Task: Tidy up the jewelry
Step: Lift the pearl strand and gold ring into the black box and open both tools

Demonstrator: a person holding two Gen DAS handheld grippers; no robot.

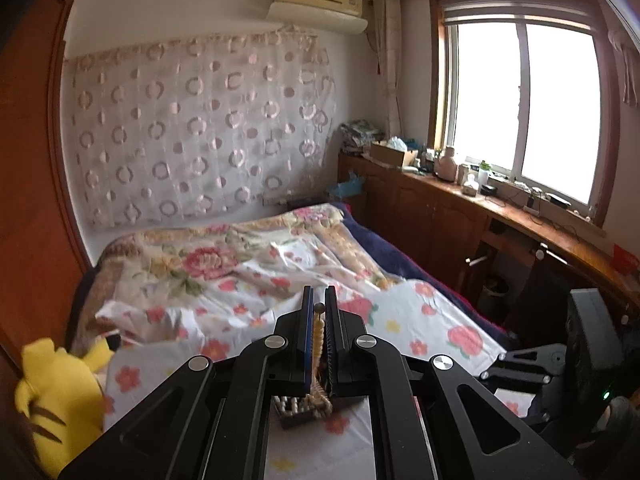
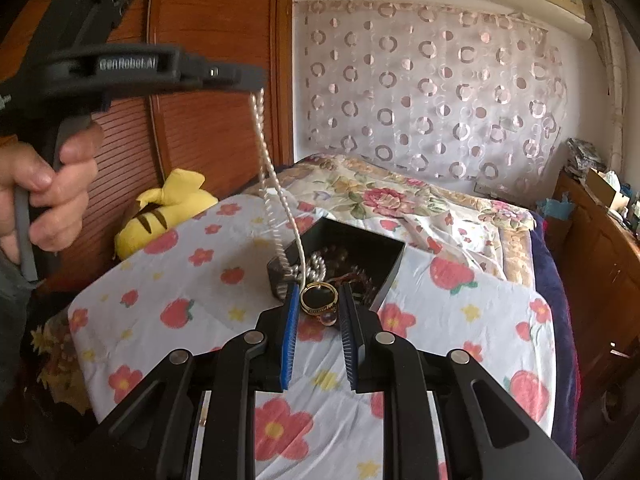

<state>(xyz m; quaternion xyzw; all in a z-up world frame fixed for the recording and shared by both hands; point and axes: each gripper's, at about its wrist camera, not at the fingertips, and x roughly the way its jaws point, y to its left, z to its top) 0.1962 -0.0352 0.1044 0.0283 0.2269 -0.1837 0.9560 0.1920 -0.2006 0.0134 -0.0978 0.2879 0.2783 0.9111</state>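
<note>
A black jewelry box (image 2: 394,258) sits open on the flower-print bed sheet, with pearls and dark beads piled inside. My left gripper (image 2: 256,84), held by a hand at the upper left, is shut on a pale bead necklace (image 2: 267,168). The necklace hangs as a long double strand from the gripper down into the box. In the left wrist view the beads (image 1: 319,328) sit clamped between the blue pads, with the box (image 1: 286,416) below. My right gripper (image 2: 319,312) hovers just in front of the box. It is shut on a gold ring-shaped piece (image 2: 316,298) with a clear bead under it.
A yellow plush toy (image 2: 168,208) lies at the bed's left edge against a wooden wardrobe (image 2: 208,80). A flowered quilt (image 2: 400,200) covers the far bed. A wooden sideboard (image 1: 460,216) with clutter runs under the window on the right.
</note>
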